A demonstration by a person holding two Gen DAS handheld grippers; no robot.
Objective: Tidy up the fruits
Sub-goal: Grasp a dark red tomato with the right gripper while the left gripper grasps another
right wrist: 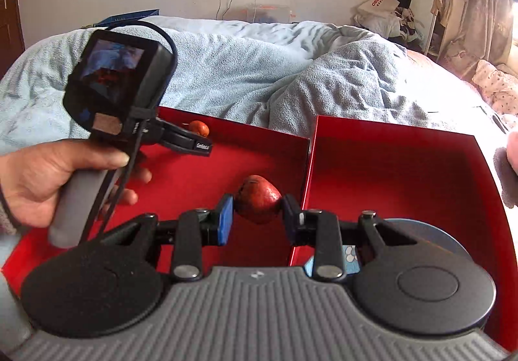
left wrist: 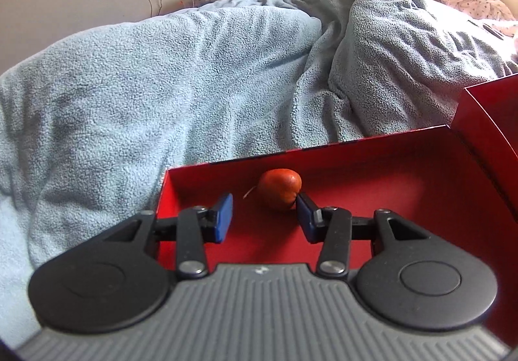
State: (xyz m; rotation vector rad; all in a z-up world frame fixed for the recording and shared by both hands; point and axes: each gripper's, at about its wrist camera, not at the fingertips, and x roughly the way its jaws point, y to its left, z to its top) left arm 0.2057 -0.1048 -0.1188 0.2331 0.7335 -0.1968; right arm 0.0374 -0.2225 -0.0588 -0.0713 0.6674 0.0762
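Red cardboard makes up 2 shallow boxes set side by side on a pale blue fleece blanket (left wrist: 162, 69), apparently so that fruit can be sorted between them. In the right wrist view, a dark red, wrinkled, jujube-like fruit (right wrist: 257, 199) is pinched between the blue pads of the right gripper (right wrist: 257, 215), whose jaws are narrowed onto it from both sides; it is held just left of the upright wall dividing the left box (right wrist: 252, 147) from the right box (right wrist: 404, 173), probably in readiness to be carried or released. A second, orange-red round fruit (left wrist: 280, 188) lies on the left box's floor (left wrist: 372, 199), just ahead of the left gripper (left wrist: 264, 215) and touching, or nearly touching, its right-hand pad. Those jaws are spread wide with nothing between them, so this fruit is judged either just released or about to be grasped. The left gripper's handle is gripped by the left hand (right wrist: 55, 179).
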